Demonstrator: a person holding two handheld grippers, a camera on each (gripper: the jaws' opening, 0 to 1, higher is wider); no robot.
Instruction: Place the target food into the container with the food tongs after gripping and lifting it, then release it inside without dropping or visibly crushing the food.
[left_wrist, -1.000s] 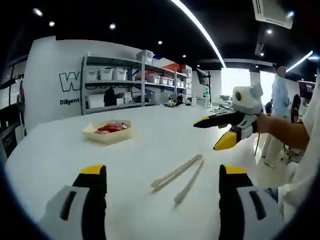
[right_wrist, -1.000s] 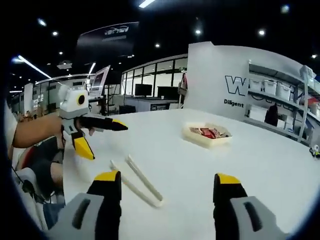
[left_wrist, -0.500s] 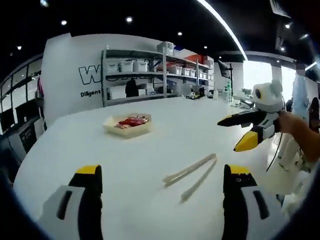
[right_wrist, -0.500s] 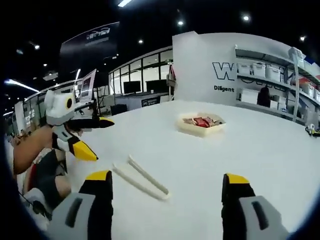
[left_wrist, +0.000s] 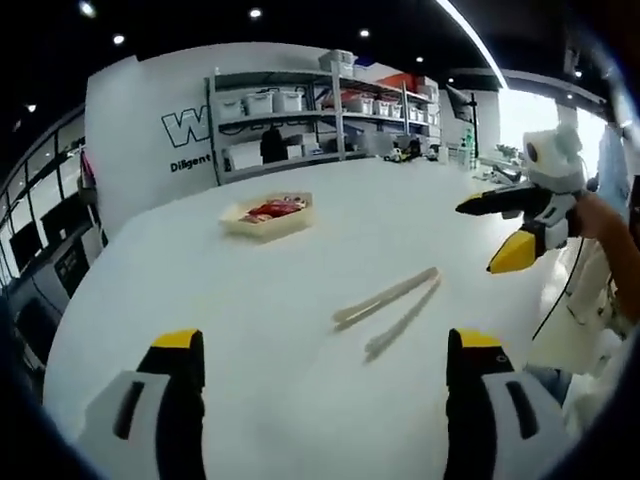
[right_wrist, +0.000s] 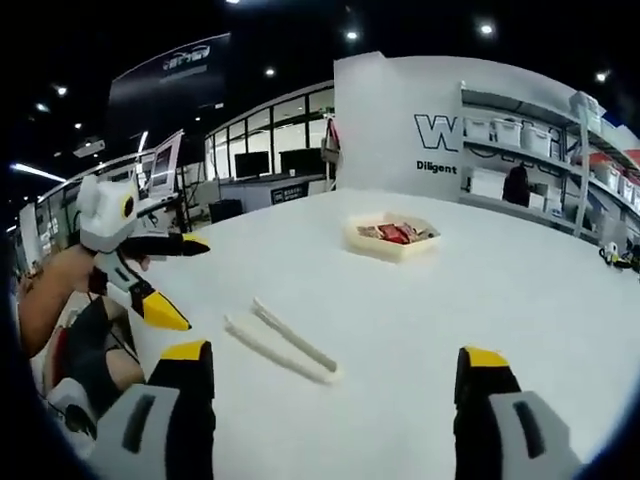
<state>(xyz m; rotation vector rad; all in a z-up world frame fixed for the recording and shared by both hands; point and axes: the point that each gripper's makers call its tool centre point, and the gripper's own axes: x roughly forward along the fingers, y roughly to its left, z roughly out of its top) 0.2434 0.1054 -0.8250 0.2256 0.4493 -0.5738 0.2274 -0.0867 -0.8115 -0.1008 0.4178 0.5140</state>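
Pale food tongs (left_wrist: 388, 304) (right_wrist: 282, 340) lie flat on the white table (left_wrist: 280, 300), their arms spread apart. Farther back sits a shallow cream container (left_wrist: 267, 214) (right_wrist: 392, 235) holding red food (left_wrist: 270, 208) (right_wrist: 392, 232). My left gripper (left_wrist: 320, 360) is open low over the table, nothing between its yellow-tipped jaws, the tongs ahead of it. My right gripper (right_wrist: 328, 368) is also open and empty, with the tongs just beyond it to the left. In the left gripper view the right gripper (left_wrist: 510, 230) hovers open at the right; in the right gripper view the left gripper (right_wrist: 160, 275) hovers open at the left.
Shelving with white bins (left_wrist: 300, 120) (right_wrist: 540, 150) stands behind the table against a white wall with lettering. A person's arm (right_wrist: 50, 285) holds the left gripper near the table edge. Another person (left_wrist: 608, 165) stands at the far right.
Both cameras have tilted downward toward the table and crept closer to the tongs. The tongs and container have not moved. Both grippers stay open.
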